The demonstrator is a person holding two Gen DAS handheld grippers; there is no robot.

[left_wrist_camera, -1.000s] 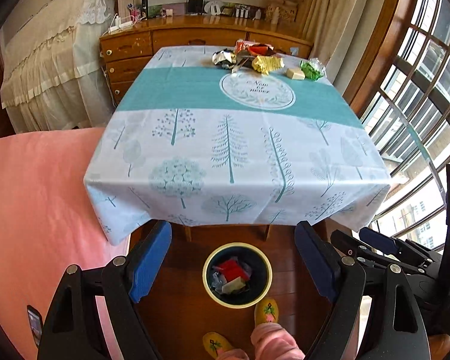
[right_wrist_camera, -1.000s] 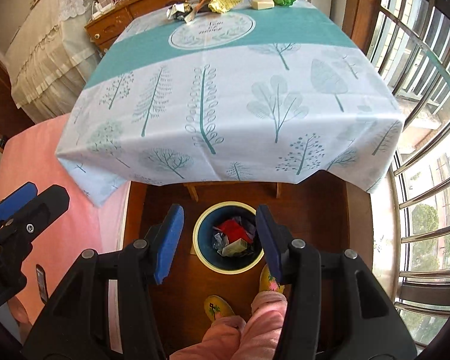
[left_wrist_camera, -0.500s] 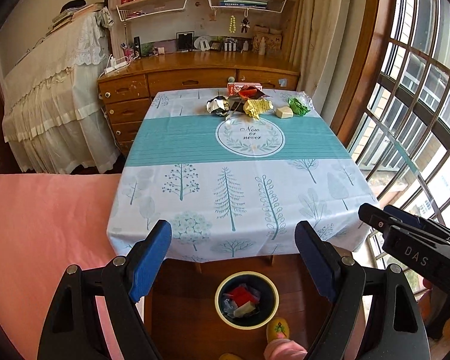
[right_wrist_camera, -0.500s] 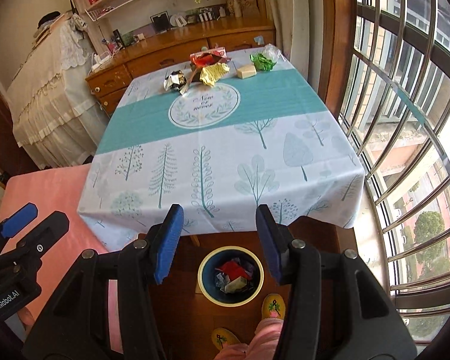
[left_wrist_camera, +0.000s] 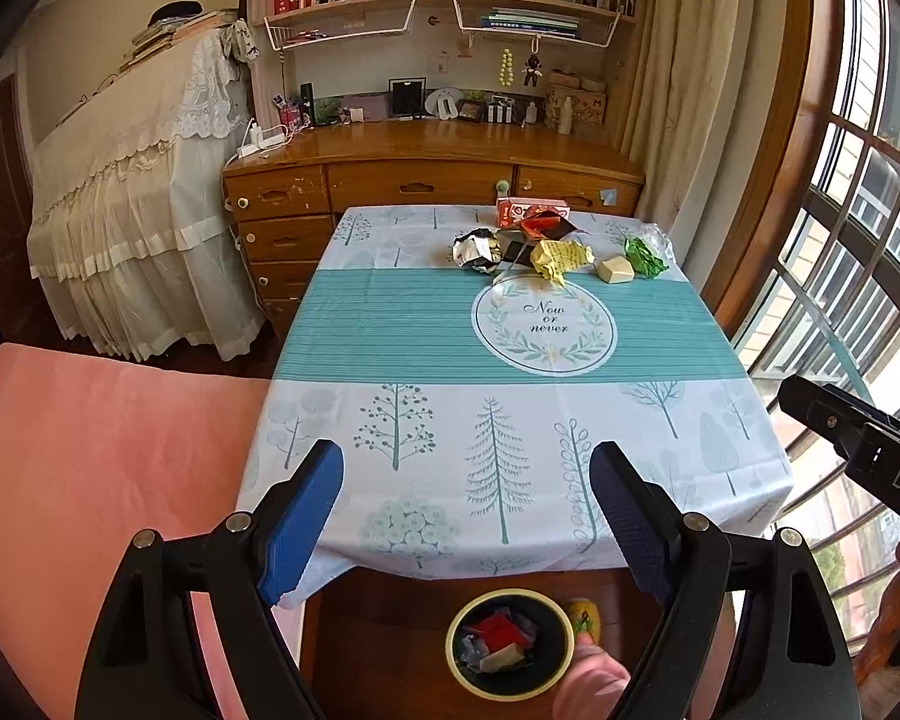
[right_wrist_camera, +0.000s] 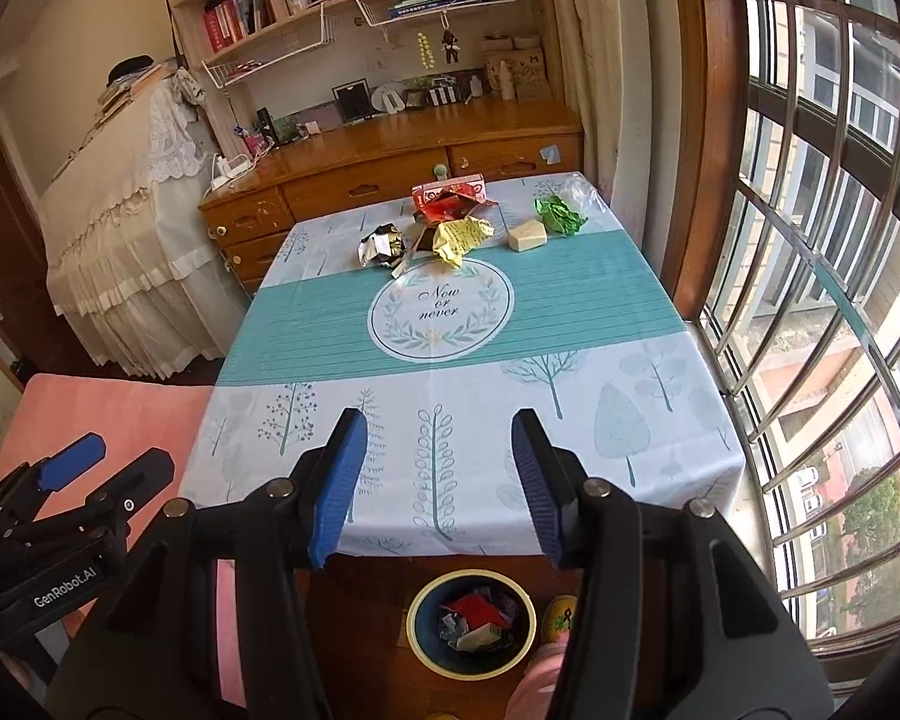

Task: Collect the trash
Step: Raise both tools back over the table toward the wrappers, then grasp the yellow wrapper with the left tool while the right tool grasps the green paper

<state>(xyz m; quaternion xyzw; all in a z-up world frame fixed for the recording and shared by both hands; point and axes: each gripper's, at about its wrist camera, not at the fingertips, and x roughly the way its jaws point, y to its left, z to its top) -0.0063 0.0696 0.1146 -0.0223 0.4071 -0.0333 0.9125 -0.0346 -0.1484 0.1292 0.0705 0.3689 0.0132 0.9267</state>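
A table (left_wrist_camera: 390,324) under a teal-and-white tree-print cloth fills both views, its legs hidden by the hanging hem. Behind it stands a wooden dresser (left_wrist_camera: 426,180), its lower drawers blocked by the table. The left gripper (left_wrist_camera: 465,516) and right gripper (right_wrist_camera: 438,480) both hover over the near edge with jaws spread wide and nothing between them. On the floor below the near edge sits a round bin (left_wrist_camera: 510,642), partly covered by a pink-trousered leg, with crumpled scraps inside. The trash lies at the table's far end: a red carton (left_wrist_camera: 531,210) half hidden by a red wrapper, a yellow crumpled paper (left_wrist_camera: 561,258), a silver foil wad (left_wrist_camera: 477,247), a green wrapper (left_wrist_camera: 645,258) and a small beige block (left_wrist_camera: 615,270).
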